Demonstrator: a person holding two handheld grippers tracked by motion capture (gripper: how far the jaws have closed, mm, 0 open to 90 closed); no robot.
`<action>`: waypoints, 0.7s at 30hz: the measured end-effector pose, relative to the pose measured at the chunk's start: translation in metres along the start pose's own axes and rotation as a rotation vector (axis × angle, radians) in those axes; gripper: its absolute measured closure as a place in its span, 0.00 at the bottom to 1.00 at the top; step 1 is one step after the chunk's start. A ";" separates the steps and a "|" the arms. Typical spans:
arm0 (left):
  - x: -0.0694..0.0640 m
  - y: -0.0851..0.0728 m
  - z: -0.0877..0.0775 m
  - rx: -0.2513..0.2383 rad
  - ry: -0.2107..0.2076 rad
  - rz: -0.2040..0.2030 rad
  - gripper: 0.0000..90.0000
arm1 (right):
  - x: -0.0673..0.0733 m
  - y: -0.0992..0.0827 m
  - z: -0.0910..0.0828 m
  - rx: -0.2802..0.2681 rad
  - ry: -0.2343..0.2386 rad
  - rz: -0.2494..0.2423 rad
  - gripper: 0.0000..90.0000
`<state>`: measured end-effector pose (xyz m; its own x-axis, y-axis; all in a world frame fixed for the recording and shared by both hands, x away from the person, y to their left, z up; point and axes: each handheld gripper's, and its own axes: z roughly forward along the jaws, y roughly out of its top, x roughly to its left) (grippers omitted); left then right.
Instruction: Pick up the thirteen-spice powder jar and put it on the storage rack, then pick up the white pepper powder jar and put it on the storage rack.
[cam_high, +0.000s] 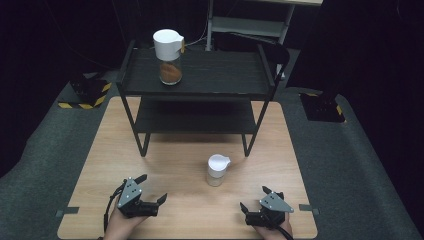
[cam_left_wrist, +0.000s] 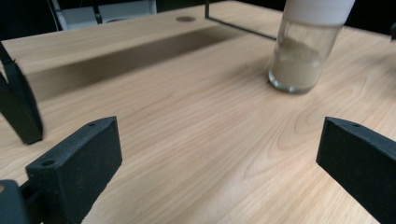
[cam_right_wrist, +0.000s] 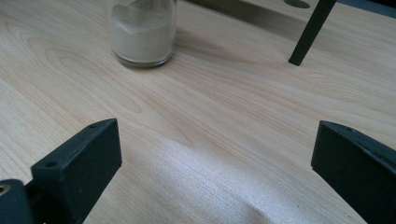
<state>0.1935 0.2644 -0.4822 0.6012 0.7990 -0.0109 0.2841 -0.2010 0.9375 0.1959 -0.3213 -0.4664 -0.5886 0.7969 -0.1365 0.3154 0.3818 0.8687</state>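
We are holding both tongs, left tongs (cam_high: 152, 188) and right tongs (cam_high: 254, 198), wide open, empty, resting low on the light wooden surface (cam_high: 175, 165); the white-lidded glass jar of pale powder (cam_high: 217, 170) is standing between them, slightly ahead.

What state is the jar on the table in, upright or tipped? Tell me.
Upright: the jar stands on its base on the table, white lid on top, pale powder settled level inside.

A light wooden table (cam_high: 165, 170) fills the lower middle of the high view. A black two-tier shelf rack (cam_high: 200, 90) stands on its far half. A glass jar of pale powder (cam_high: 217, 170), white-lidded, stands on the tabletop right of centre. A jar of orange-brown powder (cam_high: 169, 56) stands on the rack's top shelf, upper left.
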 end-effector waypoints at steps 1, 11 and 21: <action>0.001 -0.001 0.000 0.004 -0.006 -0.009 0.00 | 0.001 0.000 0.000 -0.001 -0.002 -0.003 0.01; -0.002 0.009 0.013 0.112 -0.002 0.039 0.01 | 0.007 0.003 0.003 0.006 -0.011 -0.033 0.01; -0.007 0.010 0.011 0.127 0.025 0.038 0.01 | 0.008 0.001 0.003 -0.007 -0.009 -0.022 0.00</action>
<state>0.2000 0.2505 -0.4770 0.5947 0.8032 0.0344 0.3542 -0.3001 0.8857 0.1939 -0.3131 -0.4679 -0.5883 0.7927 -0.1600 0.2970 0.3958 0.8690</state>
